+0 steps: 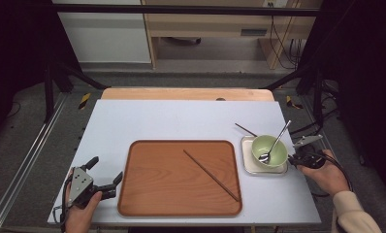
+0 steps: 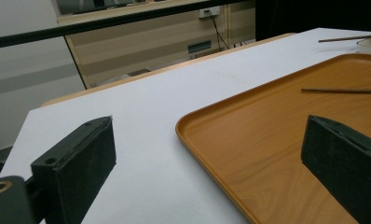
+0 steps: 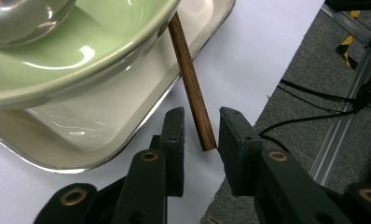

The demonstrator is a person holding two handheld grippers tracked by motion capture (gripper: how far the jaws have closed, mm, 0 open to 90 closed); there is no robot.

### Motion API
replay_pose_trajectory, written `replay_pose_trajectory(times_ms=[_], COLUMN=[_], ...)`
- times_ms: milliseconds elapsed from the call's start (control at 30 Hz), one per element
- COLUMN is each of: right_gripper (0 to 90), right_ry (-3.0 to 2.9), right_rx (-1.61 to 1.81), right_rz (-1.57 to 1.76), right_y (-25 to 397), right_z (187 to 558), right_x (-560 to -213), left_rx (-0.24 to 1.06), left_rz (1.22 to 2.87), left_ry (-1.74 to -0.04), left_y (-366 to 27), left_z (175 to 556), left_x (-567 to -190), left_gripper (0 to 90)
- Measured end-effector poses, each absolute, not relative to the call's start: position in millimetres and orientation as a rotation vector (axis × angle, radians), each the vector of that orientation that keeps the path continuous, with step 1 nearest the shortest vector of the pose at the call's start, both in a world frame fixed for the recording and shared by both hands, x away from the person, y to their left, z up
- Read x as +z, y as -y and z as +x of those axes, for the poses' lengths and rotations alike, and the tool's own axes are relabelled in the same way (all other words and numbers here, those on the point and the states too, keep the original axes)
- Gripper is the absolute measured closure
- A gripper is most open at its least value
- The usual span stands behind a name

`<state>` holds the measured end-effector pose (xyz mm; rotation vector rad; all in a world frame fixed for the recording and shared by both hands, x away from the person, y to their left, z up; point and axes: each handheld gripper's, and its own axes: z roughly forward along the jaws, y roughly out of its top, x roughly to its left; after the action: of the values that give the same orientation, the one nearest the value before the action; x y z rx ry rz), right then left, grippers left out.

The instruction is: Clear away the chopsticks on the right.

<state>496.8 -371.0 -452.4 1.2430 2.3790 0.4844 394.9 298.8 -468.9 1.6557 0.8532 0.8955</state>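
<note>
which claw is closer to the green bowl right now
The right. The right claw sits just off the bowl's right side, beside the white dish under it. The left claw is far across the wooden tray, near the table's left front corner.

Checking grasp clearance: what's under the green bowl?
The green bowl sits in a white square dish; a chopstick passes beneath its rim. Its middle stretch is hidden.

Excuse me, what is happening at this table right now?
A person holds tongs in each hand. The right tongs are open around the end of a chopstick that lies under the green bowl on the white dish. A second chopstick lies on the wooden tray. The left tongs are open beside the tray.
</note>
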Motion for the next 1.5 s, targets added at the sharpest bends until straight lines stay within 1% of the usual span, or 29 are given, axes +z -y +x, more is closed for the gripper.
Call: replay_pose_trajectory(times_ms=[133,333,567,1200,1500], right_gripper=[75.9,84.0,84.5,84.7,84.7], right_ry=[-2.396,-2.414,-2.371,-2.032,-1.965], right_rx=[0.478,0.492,0.525,0.512,0.641], right_rz=[1.230,1.210,1.219,1.343,1.334], right_y=[369.7,368.5,373.3,388.0,367.9], right_z=[498.5,496.5,492.9,487.2,473.4], right_x=[-453.1,-450.4,-444.6,-388.4,-348.9], left_rx=[0.896,0.894,0.896,0.896,0.896], left_rz=[1.656,1.658,1.664,1.657,1.656], left_ry=[-0.853,-0.852,-0.852,-0.853,-0.853], left_y=[-298.9,-298.7,-298.5,-298.7,-299.0], left_z=[394.8,395.0,394.9,394.8,394.9], left_x=[-468.9,-469.2,-469.2,-469.1,-469.1], left_gripper=[2.8,2.8,2.8,2.8,2.8])
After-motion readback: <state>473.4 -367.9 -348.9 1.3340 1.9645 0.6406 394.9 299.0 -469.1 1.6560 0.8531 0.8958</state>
